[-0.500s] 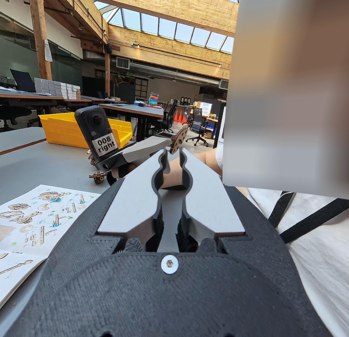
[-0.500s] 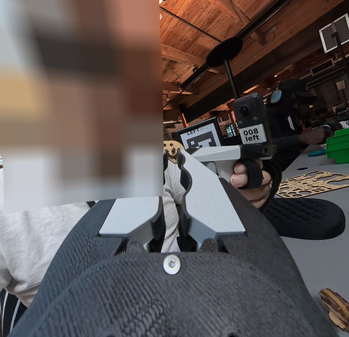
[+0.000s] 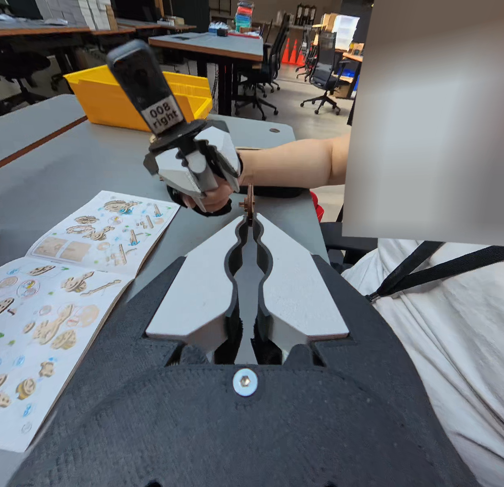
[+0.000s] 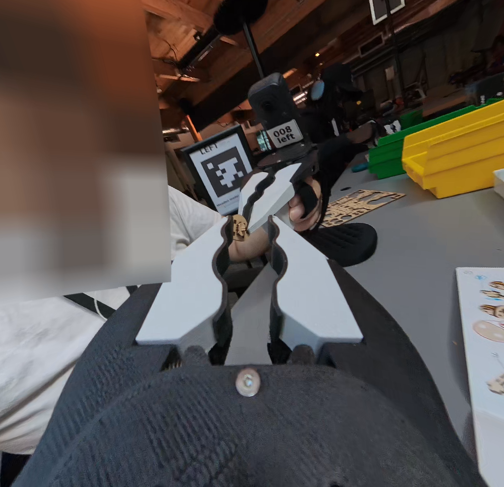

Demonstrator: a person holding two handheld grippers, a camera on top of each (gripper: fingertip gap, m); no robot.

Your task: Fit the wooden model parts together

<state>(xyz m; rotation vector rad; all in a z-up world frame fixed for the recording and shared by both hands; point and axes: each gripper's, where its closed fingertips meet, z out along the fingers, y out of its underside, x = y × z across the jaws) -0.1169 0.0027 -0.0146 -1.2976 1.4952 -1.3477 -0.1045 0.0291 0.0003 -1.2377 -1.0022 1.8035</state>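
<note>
grey table (image 3: pixel 81 157) carries a yellow bin (image 3: pixel 109 97) at the back and an open instruction booklet (image 3: pixel 81 269), cut off at the left edge. right gripper (image 4: pixel 248 223) has its jaws apart with nothing between them. left gripper (image 3: pixel 249 219) has its jaws pinched on a small wooden gear (image 3: pixel 248 201), held edge-on above the table edge, between the two grippers. its lower rim is hidden between the tips. gear's centre detail is too small to make out.
</note>
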